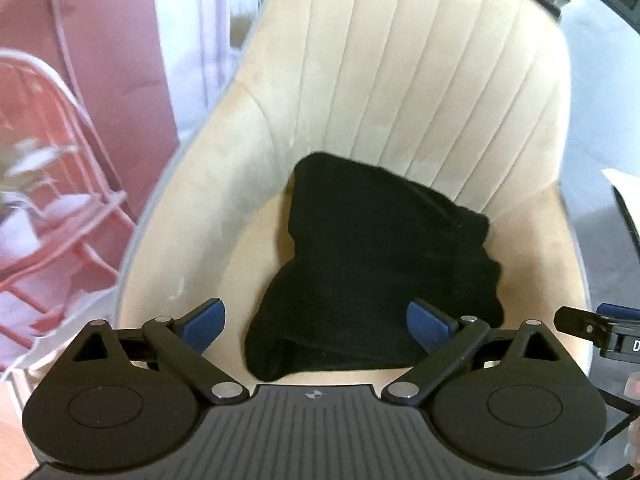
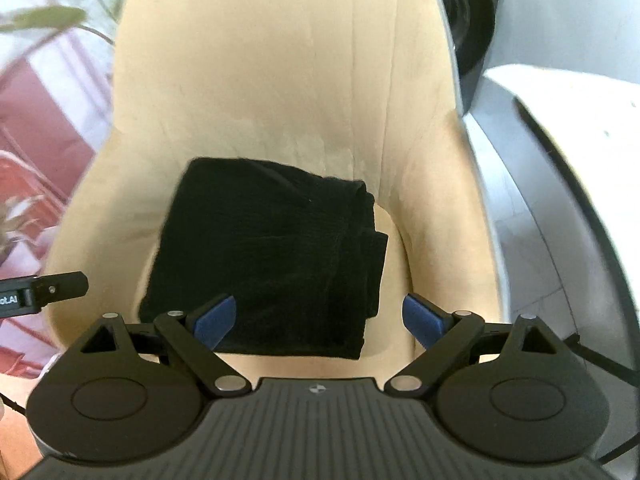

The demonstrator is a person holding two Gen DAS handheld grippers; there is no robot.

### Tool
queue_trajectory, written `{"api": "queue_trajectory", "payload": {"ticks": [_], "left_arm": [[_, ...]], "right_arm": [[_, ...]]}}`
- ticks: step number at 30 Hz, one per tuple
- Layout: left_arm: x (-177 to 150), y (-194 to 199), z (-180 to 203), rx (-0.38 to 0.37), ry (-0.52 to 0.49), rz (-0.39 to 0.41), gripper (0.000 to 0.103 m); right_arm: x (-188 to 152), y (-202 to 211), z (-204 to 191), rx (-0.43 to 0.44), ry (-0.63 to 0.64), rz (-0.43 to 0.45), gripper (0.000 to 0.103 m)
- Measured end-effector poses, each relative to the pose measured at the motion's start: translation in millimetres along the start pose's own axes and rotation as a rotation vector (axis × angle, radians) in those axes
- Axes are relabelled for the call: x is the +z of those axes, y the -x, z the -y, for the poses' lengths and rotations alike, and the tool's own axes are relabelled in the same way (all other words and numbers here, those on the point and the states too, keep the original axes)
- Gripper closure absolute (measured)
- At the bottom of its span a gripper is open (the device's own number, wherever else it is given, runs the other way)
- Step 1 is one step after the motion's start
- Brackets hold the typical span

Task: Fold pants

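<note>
Black pants [image 1: 372, 264] lie folded into a compact stack on the seat of a beige padded chair [image 1: 400, 80]. In the right wrist view the same pants [image 2: 272, 256] fill the middle of the seat, with layered edges on their right side. My left gripper [image 1: 318, 326] is open, its blue pads wide apart just in front of the stack and holding nothing. My right gripper [image 2: 320, 322] is open too, with its left pad over the front edge of the pants and its right pad over bare seat. Each view shows the other gripper's tip at its edge.
A pink wire chair [image 1: 60, 208] and pink furniture stand left of the beige chair [image 2: 280, 80]. A white surface [image 2: 580, 128] and a dark round object [image 2: 468, 8] are on the right. Plant leaves [image 2: 44, 16] show at the upper left.
</note>
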State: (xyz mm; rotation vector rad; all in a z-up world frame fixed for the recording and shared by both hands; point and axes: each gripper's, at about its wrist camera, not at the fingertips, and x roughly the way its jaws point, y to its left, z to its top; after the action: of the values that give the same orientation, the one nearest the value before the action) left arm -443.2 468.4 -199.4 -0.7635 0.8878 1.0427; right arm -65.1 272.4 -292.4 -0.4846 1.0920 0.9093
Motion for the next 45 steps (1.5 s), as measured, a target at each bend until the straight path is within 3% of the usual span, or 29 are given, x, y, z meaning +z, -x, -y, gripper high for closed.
{"api": "queue_trajectory", "payload": {"ticks": [12,20,29,45], "left_arm": [[-46,159,57,0.06,-0.035,0.215,0.0],[-84,221,87,0.187,-0.136,0.24,0.0],[-93,246,58,0.118,-0.186,0.252,0.0],[-107,247,-6,-0.085,-0.133,0.219,0.0]], "right_arm": [[-46,143,1,0.066,0.073,0.131,0.007],[-78,196,0,0.073,0.083,0.149,0.006],[-105,226,-29,0.033,0.053,0.179,0.006],[-124,233,-85,-0.034,0.028,0.184,0.006]]}}
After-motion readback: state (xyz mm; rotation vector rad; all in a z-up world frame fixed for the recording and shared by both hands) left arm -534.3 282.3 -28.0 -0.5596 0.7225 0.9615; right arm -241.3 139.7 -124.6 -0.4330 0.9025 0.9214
